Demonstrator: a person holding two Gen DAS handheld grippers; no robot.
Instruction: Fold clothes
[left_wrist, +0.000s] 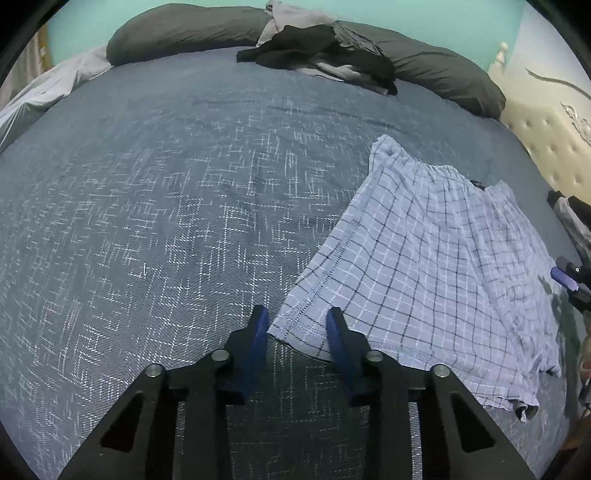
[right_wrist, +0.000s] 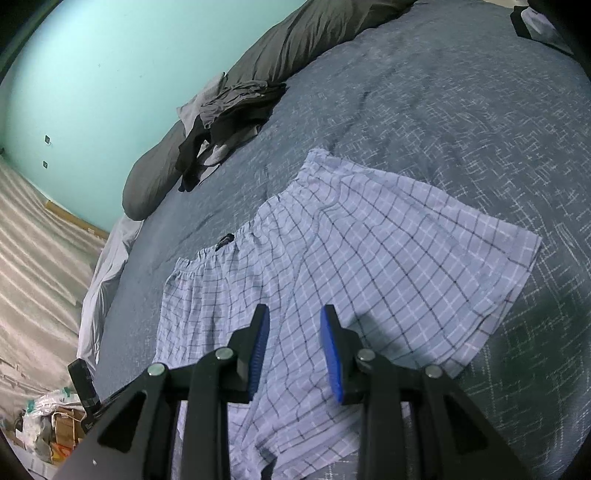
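Plaid shorts (right_wrist: 354, 258) flat on bed (left_wrist: 147, 184); both grippers open.

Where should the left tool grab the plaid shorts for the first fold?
Probably the leg-hem corner of the plaid shorts nearest the left tool, coming in low from the near side. The shorts lie flat on the bedspread, and that stitched edge sits between the open fingers.

You see thin checked cloth shorts (right_wrist: 369, 258) on a coarse woven bedspread (left_wrist: 166, 203); your tool (left_wrist: 296, 325) has matt black plastic.
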